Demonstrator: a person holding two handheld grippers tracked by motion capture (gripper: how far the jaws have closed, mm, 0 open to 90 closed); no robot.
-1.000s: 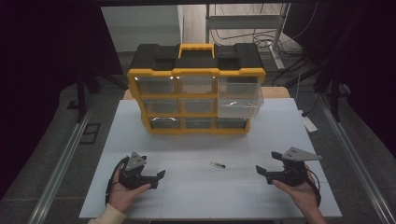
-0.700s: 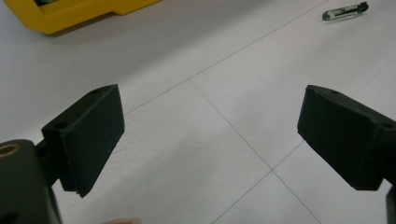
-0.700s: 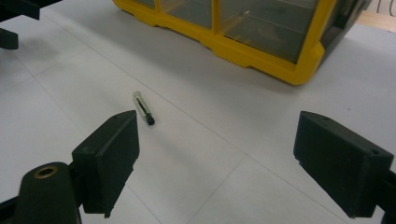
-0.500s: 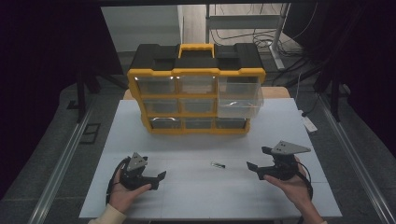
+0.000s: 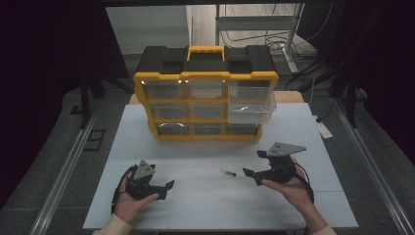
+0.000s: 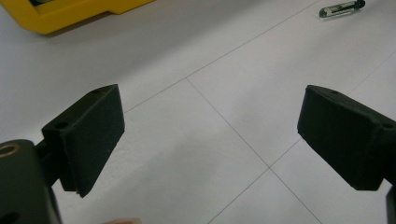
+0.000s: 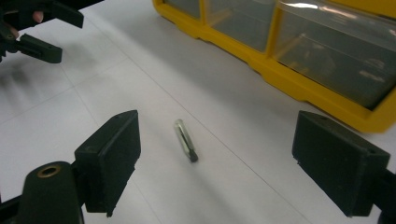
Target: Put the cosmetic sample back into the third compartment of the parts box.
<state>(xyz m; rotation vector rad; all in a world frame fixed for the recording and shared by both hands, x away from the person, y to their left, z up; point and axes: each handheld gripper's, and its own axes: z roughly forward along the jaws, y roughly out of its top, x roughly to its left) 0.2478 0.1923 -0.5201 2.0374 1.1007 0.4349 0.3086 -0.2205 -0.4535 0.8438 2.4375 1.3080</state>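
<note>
A small slim clear tube with a dark tip [image 5: 228, 173] lies on the white table [image 5: 205, 205] between my two grippers. My right gripper [image 5: 250, 176] hovers just right of it, held in a hand, jaws wide apart. In the right gripper view the tube [image 7: 185, 140] lies on the table between and ahead of the open right gripper [image 7: 215, 140]. My left gripper [image 5: 165, 190] rests open in the other hand at the front left. In the left gripper view, the left gripper [image 6: 210, 121] holds nothing and the tube [image 6: 341, 8] lies far off at the top right.
A yellow and black drawer organizer [image 5: 205, 63] stands at the back of the table, with clear drawers. Its right middle drawer [image 5: 252, 106] is pulled out a little. The organizer's yellow base [image 7: 299, 84] runs close behind the tube. Dark floor and metal rails flank the table.
My right gripper has moved left and forward, toward the small tube. The left gripper and the tube have stayed put.
</note>
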